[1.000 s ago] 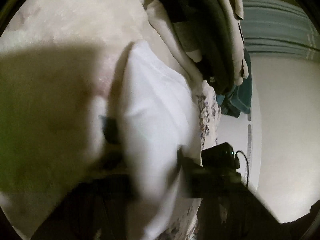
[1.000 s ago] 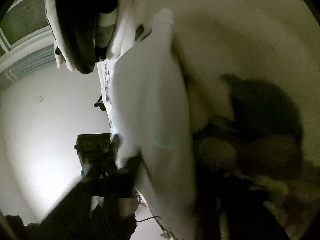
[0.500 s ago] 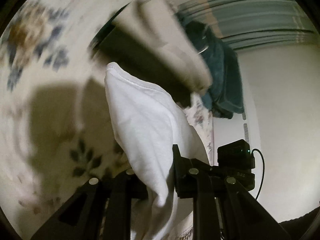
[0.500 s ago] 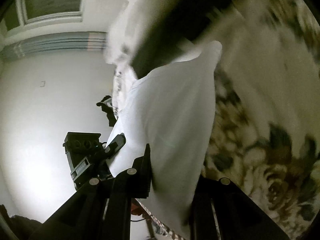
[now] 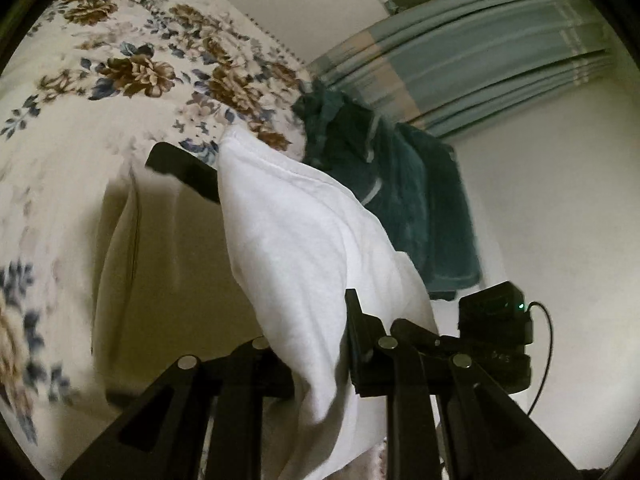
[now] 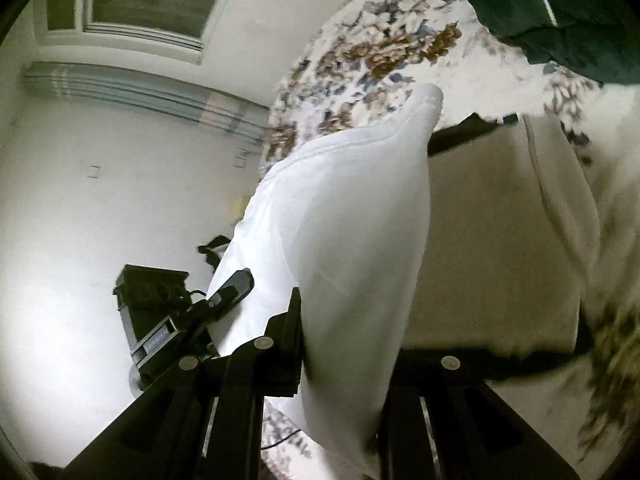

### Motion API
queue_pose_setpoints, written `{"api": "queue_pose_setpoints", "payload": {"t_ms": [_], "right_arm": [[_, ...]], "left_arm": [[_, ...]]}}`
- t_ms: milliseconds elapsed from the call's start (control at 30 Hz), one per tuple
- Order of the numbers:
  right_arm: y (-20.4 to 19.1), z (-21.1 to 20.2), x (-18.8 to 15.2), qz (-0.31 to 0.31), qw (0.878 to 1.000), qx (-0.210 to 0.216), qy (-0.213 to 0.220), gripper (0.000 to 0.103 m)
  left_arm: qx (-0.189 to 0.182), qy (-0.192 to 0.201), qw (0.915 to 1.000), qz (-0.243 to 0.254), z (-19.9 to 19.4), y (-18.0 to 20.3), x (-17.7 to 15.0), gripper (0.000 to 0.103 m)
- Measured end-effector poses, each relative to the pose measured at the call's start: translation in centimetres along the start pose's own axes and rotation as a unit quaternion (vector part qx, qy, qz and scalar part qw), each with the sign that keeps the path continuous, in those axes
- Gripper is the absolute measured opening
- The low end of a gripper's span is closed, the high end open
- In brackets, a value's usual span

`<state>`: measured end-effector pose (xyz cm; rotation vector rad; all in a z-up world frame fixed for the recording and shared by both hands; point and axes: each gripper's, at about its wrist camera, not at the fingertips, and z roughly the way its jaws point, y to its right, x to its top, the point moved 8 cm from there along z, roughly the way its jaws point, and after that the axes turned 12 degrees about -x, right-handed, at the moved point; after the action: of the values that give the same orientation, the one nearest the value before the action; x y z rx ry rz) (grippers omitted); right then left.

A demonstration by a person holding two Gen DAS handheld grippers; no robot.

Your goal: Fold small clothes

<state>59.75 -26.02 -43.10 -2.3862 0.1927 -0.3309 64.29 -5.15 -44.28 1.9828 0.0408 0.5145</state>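
A white garment [image 5: 304, 264] hangs between my two grippers, lifted above a bed with a floral cover [image 5: 120, 72]. My left gripper [image 5: 316, 360] is shut on one part of the cloth; the fabric bulges up and drapes down past the jaws. My right gripper [image 6: 344, 352] is shut on another part of the same white garment [image 6: 352, 232]. A cream folded garment [image 5: 160, 264] lies on the bed below, with a black piece [image 5: 180, 168] at its far edge. It also shows in the right wrist view [image 6: 500, 240].
A dark teal garment [image 5: 392, 184] lies at the bed's edge; it also shows in the right wrist view [image 6: 540, 8]. Grey-blue curtains [image 5: 480, 48] and a white wall are behind. The other gripper's black body [image 5: 496, 336] is close by.
Both grippers have lifted and tilted up with the white garment. The view has swung from the plain cover to the floral bed, curtains and wall. The pile of clothes is out of view.
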Motion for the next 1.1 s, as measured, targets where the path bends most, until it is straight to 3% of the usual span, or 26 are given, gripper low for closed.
{"api": "queue_pose_setpoints", "payload": {"t_ms": [200,333,367,433,467,500,567,633,667,700,733,767,833,967,1100], "right_arm": [[2.8,5.4,2.9,-0.009,0.997,-0.061,-0.05,0.014],[3.2,6.0,2.9,-0.019,0.994,-0.079,-0.067,0.016],[3.3,6.0,2.7,-0.022,0.993,-0.089,-0.067,0.022],[3.7,5.5,2.0,-0.032,0.987,-0.147,-0.062,0.037],[3.9,5.3,1.9,-0.041,0.982,-0.178,-0.054,0.05],[4.0,4.9,1.6,-0.05,0.975,-0.213,-0.043,0.06],[4.3,3.7,0.8,-0.06,0.959,-0.277,-0.022,0.071],[4.6,2.6,-0.3,-0.069,0.937,-0.342,-0.003,0.081],[4.7,1.9,-0.8,-0.073,0.929,-0.363,0.003,0.091],[4.7,1.3,-1.7,-0.078,0.914,-0.397,0.009,0.101],[4.6,0.7,-2.4,-0.081,0.905,-0.417,0.012,0.103],[4.5,0.1,-3.2,-0.083,0.896,-0.436,0.016,0.103],[4.0,-1.3,-4.7,-0.087,0.883,-0.46,0.024,0.103],[2.4,-5.0,-6.8,-0.086,0.866,-0.49,0.053,0.103],[-0.2,-9.8,-8.7,-0.074,0.861,-0.497,0.081,0.103]], "left_arm": [[0.04,-0.051,0.9977,-0.02,2.8,-5.6,-0.9,0.018],[0.051,-0.057,0.9965,-0.034,2.2,-6.1,-1.7,0.022],[0.069,-0.058,0.9953,-0.034,1.8,-6.2,-1.9,0.03],[0.109,-0.053,0.9924,-0.016,0.9,-6.0,-2.1,0.033],[0.123,-0.05,0.9911,-0.009,0.7,-5.9,-1.9,0.036],[0.157,-0.045,0.9865,0.007,0.1,-5.6,-2.0,0.044],[0.203,-0.036,0.9781,0.031,-0.7,-5.2,-2.2,0.051],[0.262,-0.02,0.9625,0.067,-1.6,-4.5,-2.5,0.06],[0.294,-0.015,0.9517,0.089,-2.0,-4.0,-2.8,0.065],[0.312,-0.014,0.9444,0.101,-2.1,-3.8,-3.0,0.082],[0.343,-0.018,0.9311,0.122,-2.4,-3.3,-3.7,0.094],[0.358,-0.02,0.9236,0.135,-2.6,-3.0,-4.1,0.103],[0.376,-0.022,0.9145,0.147,-3.1,-2.1,-5.1,0.103],[0.385,-0.021,0.9108,0.149,-4.8,0.4,-6.9,0.103],[0.391,-0.003,0.9073,0.155,-7.2,4.3,-7.8,0.103]]}}
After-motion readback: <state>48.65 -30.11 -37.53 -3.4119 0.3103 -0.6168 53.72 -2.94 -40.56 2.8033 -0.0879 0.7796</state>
